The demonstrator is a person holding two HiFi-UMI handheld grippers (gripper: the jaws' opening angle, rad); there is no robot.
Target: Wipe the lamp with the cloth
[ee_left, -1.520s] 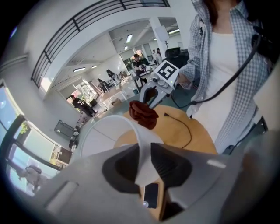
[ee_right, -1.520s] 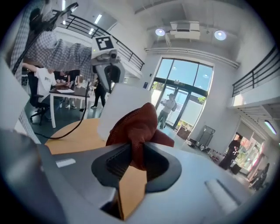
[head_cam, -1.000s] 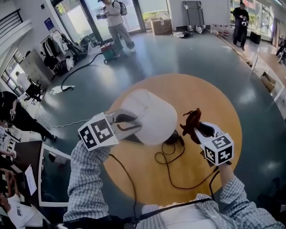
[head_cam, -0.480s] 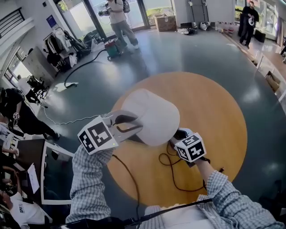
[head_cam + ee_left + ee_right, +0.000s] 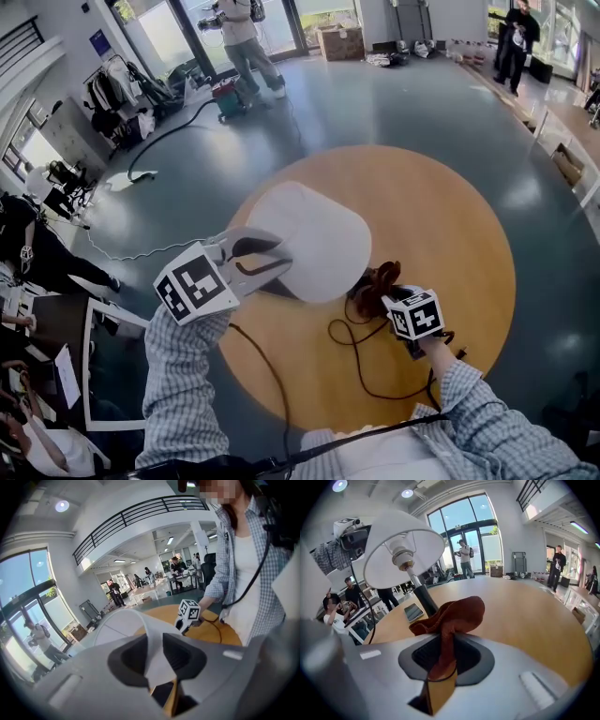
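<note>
The lamp's white shade [image 5: 314, 239] rises over the round wooden table [image 5: 450, 234]. My left gripper [image 5: 286, 258] is shut on its near rim, and the left gripper view shows the shade's edge [image 5: 154, 658] pinched between the jaws. My right gripper [image 5: 386, 292] sits low beside the lamp's base, shut on a rust-brown cloth [image 5: 382, 278]. In the right gripper view the cloth [image 5: 450, 613] bunches up out of the jaws, with the lamp's black stem [image 5: 423, 597] just behind it and the shade [image 5: 401, 545] above. Whether the cloth touches the stem I cannot tell.
The lamp's black cord [image 5: 361, 352] loops over the table near my right hand. A dark phone [image 5: 414, 612] lies flat by the lamp's foot. A white desk [image 5: 89, 375] with seated people stands at the left. People stand far off on the grey floor [image 5: 246, 37].
My right gripper has dropped with the cloth from beside the shade to low by the lamp's base. The left gripper has stayed on the shade's rim.
</note>
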